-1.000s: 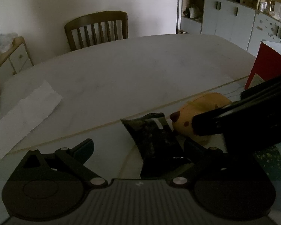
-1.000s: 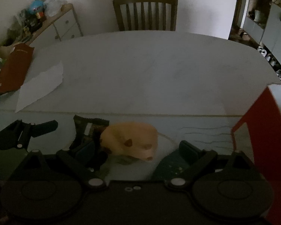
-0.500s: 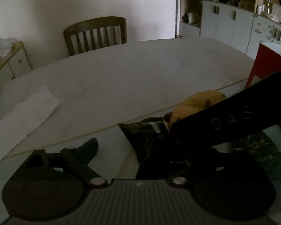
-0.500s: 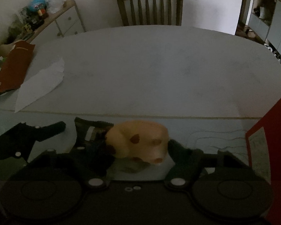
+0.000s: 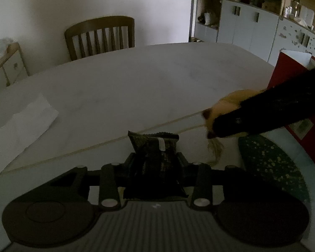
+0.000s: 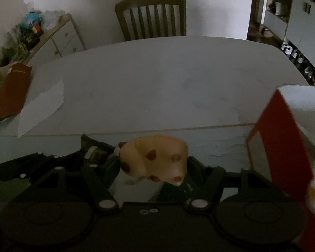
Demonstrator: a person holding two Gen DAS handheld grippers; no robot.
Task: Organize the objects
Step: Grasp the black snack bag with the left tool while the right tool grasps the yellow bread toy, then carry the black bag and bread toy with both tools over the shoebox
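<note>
I am viewing a dim room through both wrist cameras. My left tool (image 5: 156, 159) is closing its jaws on a dark snack packet (image 5: 155, 147), both fingers pressing against the packet's sides, and the packet's crimped far end is pointing toward the pale tabletop (image 5: 147, 79). In the right wrist view the same packet (image 6: 94, 150) is showing just left of the toy, with the left tool (image 6: 71, 159) reaching in from the left edge. My right tool (image 6: 153, 166) is closing on a tan plush toy with brown spots (image 6: 155, 157), a finger (image 6: 113, 163) sitting at each flank of it. From the left wrist view the right tool is appearing as a dark blurred bar (image 5: 273, 109) crossing in front of the toy (image 5: 226, 105); whether the toy is resting on the surface I cannot tell. A dark green speckled mat (image 5: 271, 161) is lying under the right side. A red box (image 6: 283, 147) is standing at the right, near the toy. A white paper sheet (image 6: 42, 107) is lying well apart on the left of the tabletop, and a wooden chair (image 6: 151, 19) is standing at the far edge
</note>
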